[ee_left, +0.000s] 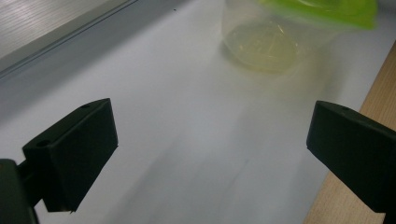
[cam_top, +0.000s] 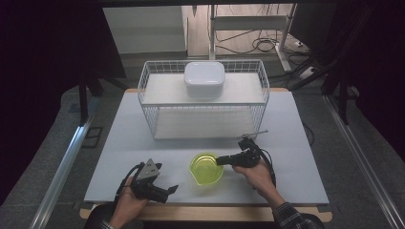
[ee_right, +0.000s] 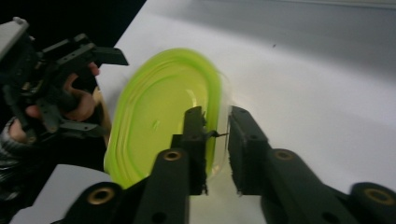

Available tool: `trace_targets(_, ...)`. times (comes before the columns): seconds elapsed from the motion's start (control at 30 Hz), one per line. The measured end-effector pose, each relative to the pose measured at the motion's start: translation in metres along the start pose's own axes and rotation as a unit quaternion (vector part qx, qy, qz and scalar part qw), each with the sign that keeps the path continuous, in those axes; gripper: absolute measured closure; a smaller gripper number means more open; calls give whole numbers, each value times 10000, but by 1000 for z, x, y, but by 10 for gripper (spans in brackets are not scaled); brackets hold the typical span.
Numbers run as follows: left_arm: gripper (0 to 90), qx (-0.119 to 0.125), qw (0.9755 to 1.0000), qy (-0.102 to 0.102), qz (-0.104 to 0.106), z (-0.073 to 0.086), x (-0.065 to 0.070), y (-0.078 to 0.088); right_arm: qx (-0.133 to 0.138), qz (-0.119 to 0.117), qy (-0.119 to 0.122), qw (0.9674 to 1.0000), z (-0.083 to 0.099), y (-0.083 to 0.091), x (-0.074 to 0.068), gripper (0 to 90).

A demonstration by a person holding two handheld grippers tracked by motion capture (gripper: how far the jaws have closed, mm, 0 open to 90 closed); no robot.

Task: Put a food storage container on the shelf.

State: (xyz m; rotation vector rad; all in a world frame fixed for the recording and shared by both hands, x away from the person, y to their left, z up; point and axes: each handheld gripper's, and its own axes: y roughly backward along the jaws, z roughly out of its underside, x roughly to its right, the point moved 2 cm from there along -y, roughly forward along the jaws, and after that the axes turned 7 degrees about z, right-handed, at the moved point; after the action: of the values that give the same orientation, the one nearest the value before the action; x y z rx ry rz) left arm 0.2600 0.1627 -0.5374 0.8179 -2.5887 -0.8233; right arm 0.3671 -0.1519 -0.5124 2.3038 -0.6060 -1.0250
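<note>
A clear tub with a lime-green lid (cam_top: 205,168) stands on the white table (cam_top: 143,138) near its front edge. My right gripper (cam_top: 220,161) comes in from the tub's right side. In the right gripper view its jaws are shut on the right edge of the green lid (ee_right: 163,116) and the tub's rim, right gripper (ee_right: 215,119). My left gripper (cam_top: 169,190) lies low to the left of the tub, apart from it. It is open, left gripper (ee_left: 212,126), with bare table between its jaws and the tub (ee_left: 275,37) ahead.
A white wire rack (cam_top: 204,102) stands at the table's back middle with a white lidded box (cam_top: 205,78) on its top shelf. The wooden table edge (ee_left: 355,121) runs close by the left gripper. Dark curtains flank the table.
</note>
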Motion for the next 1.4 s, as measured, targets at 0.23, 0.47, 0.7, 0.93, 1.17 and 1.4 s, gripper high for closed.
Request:
trace_targets(0.23, 17, 6, 10000, -7, -4, 0, 0, 0, -67, -113, 41, 9999, -1, 3, -10, 812)
trace_targets(0.47, 17, 19, 10000, -5, -14, 0, 0, 1, 89, -110, 57, 9999, -4, 9, -13, 815)
trace_targets(0.7, 17, 45, 10000, 6, -37, 0, -1, 2, 338, -200, 19, 9992, -9, 23, -15, 815)
trace_targets(0.93, 15, 78, 9999, 43, -66, 0, -2, 3, 590, -272, 2, 9979, -17, 39, -19, 815)
trace_targets(1.17, 15, 72, 9999, 35, -69, 0, -2, 3, 862, -333, -49, 9957, -30, 59, -24, 815)
trace_targets(1.4, 15, 66, 9999, 40, -67, 0, -2, 3, 1114, -329, 13, 9932, -48, 78, -32, 815)
